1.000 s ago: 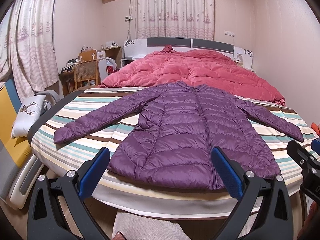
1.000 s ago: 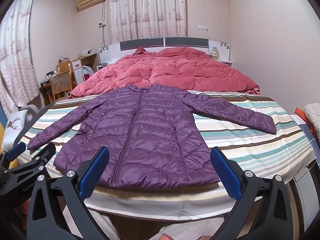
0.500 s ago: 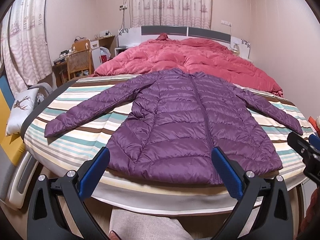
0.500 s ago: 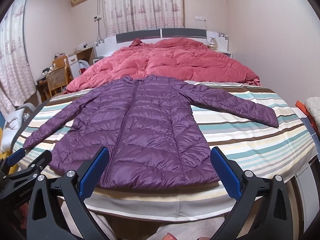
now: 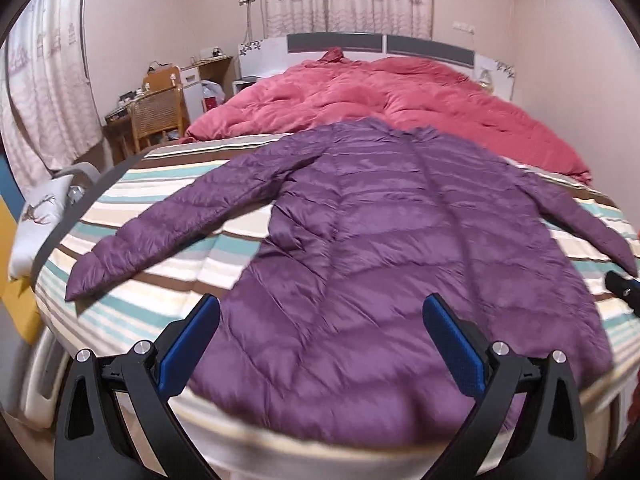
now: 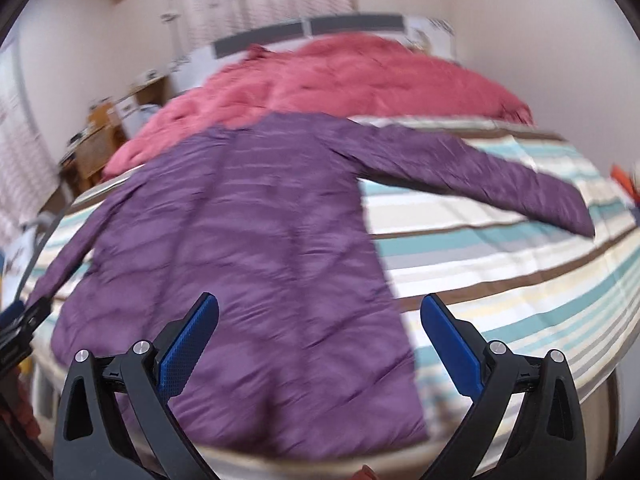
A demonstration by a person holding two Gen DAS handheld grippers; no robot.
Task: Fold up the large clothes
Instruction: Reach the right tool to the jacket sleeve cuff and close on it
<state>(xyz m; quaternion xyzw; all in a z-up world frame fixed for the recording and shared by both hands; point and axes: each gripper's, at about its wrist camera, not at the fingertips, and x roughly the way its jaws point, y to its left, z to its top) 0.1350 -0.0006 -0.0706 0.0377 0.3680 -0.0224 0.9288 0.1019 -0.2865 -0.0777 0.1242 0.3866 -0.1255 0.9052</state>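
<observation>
The purple quilted jacket (image 5: 400, 248) lies flat, centre frame, sleeves spread, on the striped bed (image 5: 168, 248). Judged light, puffy and slippery: grip a sleeve cuff (image 5: 86, 276) or hem. Left gripper (image 5: 320, 332) and right gripper (image 6: 320, 332): jaws spread, empty.

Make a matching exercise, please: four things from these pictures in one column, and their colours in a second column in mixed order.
Things:
1. jacket
2. quilt
3. sheet
4. pads of the left gripper

Colours:
A. blue
B. striped teal, cream and brown
C. purple
D. red

Pairs: 1-C, 2-D, 3-B, 4-A
</observation>
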